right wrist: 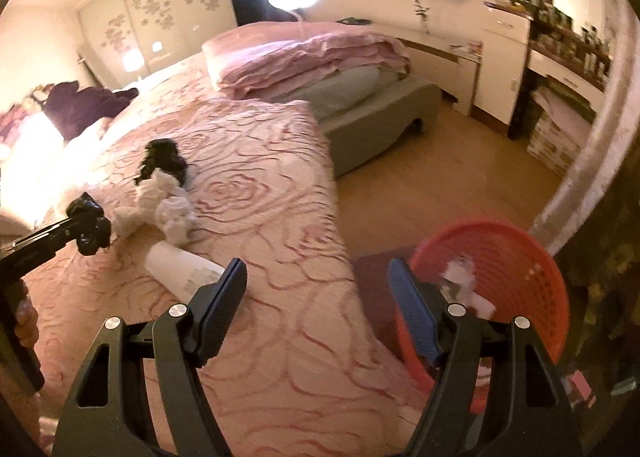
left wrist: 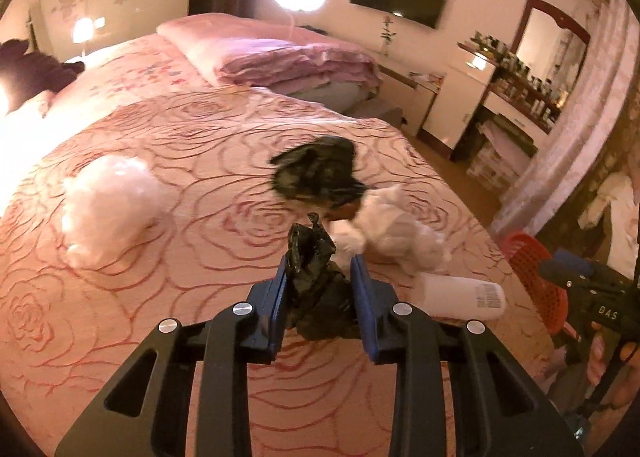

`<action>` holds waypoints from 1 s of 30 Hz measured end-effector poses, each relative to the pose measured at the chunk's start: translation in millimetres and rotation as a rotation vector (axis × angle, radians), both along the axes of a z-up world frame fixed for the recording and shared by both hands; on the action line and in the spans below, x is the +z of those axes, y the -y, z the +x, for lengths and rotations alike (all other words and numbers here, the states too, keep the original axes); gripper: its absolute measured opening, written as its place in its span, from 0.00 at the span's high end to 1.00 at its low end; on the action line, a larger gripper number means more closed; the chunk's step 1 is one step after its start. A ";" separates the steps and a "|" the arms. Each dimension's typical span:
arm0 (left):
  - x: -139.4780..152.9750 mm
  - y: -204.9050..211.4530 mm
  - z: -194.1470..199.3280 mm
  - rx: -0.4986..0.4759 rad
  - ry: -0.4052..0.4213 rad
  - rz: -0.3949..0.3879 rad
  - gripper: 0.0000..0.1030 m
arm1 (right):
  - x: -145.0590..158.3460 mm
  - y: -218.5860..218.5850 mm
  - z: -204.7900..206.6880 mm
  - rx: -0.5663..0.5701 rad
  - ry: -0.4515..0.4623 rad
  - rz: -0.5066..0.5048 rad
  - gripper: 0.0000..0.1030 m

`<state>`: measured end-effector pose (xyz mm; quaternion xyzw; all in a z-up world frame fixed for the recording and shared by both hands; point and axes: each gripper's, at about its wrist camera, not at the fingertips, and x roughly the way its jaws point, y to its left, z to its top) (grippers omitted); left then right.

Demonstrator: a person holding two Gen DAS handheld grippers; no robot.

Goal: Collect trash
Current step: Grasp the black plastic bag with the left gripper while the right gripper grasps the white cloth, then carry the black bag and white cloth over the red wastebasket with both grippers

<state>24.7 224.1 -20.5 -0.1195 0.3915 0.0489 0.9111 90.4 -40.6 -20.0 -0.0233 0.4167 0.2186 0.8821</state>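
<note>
Left wrist view: black bag wad (left wrist: 316, 289) pinched between the jaws.

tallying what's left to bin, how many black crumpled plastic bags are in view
2: one black crumpled plastic bag clamped in the left gripper, another black crumpled bag lying farther up the pink rose-patterned bedspread, beside white crumpled paper. More may be hidden.
</note>
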 end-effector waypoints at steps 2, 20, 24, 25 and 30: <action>-0.7 -5.1 -3.4 0.018 0.001 -0.001 0.73 | 1.9 -16.2 0.9 0.037 0.003 -0.001 0.31; -5.7 -35.3 -15.7 0.057 0.015 -0.028 0.73 | -10.8 -135.8 20.1 0.293 -0.016 -0.062 0.31; -4.7 -37.5 -17.0 0.060 0.018 -0.028 0.73 | -15.1 -150.8 23.6 0.331 -0.013 -0.070 0.37; -4.4 -37.8 -17.3 0.061 0.018 -0.028 0.73 | -17.1 -154.7 25.4 0.340 -0.020 -0.072 0.40; -3.4 -36.6 -18.0 0.062 0.017 -0.025 0.73 | -23.0 -163.1 26.7 0.372 -0.052 -0.069 0.58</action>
